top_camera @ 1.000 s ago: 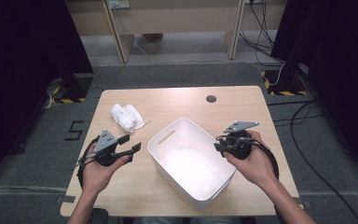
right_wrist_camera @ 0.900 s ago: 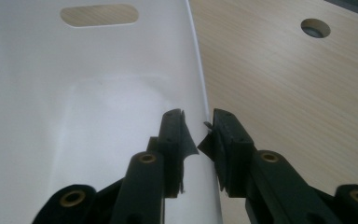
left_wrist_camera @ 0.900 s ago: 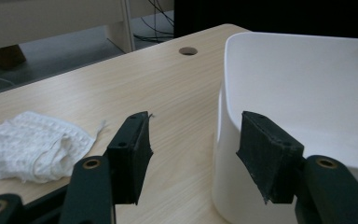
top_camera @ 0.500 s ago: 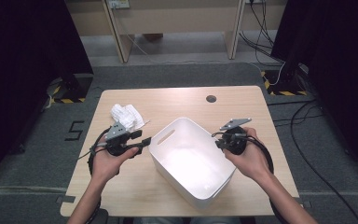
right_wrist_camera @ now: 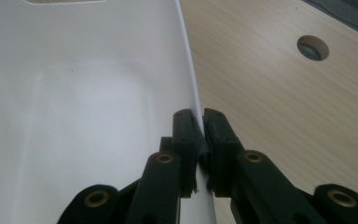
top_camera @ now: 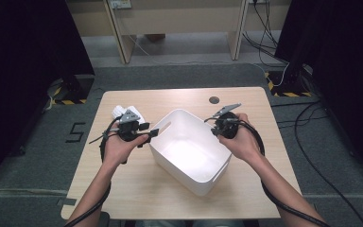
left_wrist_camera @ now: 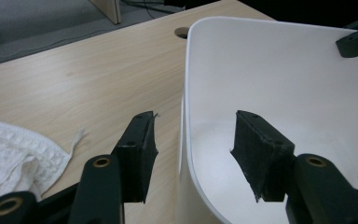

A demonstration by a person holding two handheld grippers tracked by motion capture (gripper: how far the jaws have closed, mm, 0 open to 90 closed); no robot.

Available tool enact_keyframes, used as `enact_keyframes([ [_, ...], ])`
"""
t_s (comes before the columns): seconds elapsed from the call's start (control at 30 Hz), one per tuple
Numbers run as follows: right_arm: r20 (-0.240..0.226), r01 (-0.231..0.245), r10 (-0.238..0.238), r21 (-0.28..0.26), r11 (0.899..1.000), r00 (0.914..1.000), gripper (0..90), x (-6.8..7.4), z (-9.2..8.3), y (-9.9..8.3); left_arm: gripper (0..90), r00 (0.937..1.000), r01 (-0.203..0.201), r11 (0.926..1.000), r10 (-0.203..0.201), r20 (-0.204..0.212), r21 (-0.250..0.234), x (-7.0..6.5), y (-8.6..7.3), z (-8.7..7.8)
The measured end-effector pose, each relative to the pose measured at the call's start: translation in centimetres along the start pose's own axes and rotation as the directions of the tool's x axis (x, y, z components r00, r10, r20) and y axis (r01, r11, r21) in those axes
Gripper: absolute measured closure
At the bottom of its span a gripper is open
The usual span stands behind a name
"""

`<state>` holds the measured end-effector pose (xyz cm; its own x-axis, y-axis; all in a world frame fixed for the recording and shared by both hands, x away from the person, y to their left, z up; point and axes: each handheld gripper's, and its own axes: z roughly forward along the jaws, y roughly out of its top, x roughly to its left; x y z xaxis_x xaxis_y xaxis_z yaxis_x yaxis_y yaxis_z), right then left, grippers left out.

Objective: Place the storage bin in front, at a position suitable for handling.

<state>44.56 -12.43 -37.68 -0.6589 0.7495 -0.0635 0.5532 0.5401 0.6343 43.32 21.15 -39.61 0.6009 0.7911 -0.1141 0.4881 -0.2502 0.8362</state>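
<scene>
High view: a white bin (top_camera: 189,151) was seen set cornerwise at the middle of the counter (top_camera: 137,189), between the two hands.
Bin axis: its long axis ran from far-left to near-right.
Right gripper (top_camera: 219,126): its jaws were clamped on the bin's right-hand rim, the thin wall pinched between the pads (right_wrist_camera: 185,140).
Left gripper (top_camera: 150,130): its jaws had just been closing and were held apart, astride the left rim; one pad (left_wrist_camera: 137,154) was outside the wall, the other inside, neither yet pressed on it.
Key relation: the left wall lay straight ahead between the left jaws, so only a squeeze was judged needed for a two-sided hold.
Cloth (top_camera: 123,112): a white cloth lay behind the left hand, clear of the bin.
</scene>
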Motion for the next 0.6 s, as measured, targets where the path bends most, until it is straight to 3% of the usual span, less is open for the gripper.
enact_keyframes([
  [0.13,0.006,0.005,-0.005,0.000,1.000,1.0000,81.0,-0.5,0.9,1.0,48.1,0.9991,0.026,0.9987,-0.024,-0.034,0.044,0.6,0.0,1.0],
  [0.17,0.020,0.000,0.000,-0.004,1.000,0.9998,70.6,-0.7,1.1,1.4,47.9,0.9988,0.029,0.9984,-0.027,-0.042,0.049,0.6,0.0,1.1],
  [0.23,0.026,-0.005,0.005,-0.019,1.000,0.9997,67.3,-0.7,1.0,1.4,48.0,0.9982,0.034,0.9977,-0.031,-0.051,0.060,0.7,0.1,1.4],
  [0.37,0.050,-0.066,0.068,-0.055,0.996,0.9964,57.4,-0.7,-0.9,0.5,50.0,0.9985,0.025,0.9955,-0.020,-0.051,0.091,0.6,-0.1,1.9],
  [0.4,0.055,-0.107,0.109,-0.043,0.993,0.9925,55.8,-0.6,-2.0,-0.4,51.7,0.9983,0.018,0.9950,-0.013,-0.057,0.099,0.5,-0.1,2.0],
  [0.5,0.056,-0.147,0.148,-0.030,0.989,0.9874,56.5,-0.5,-3.0,-1.4,53.8,0.9982,0.016,0.9938,-0.010,-0.060,0.110,0.3,-0.1,2.1],
  [0.6,0.056,-0.176,0.174,0.027,0.984,0.9831,59.8,0.0,-3.8,-2.5,56.3,0.9971,0.006,0.9917,0.004,-0.076,0.128,0.1,-0.2,2.4],
])
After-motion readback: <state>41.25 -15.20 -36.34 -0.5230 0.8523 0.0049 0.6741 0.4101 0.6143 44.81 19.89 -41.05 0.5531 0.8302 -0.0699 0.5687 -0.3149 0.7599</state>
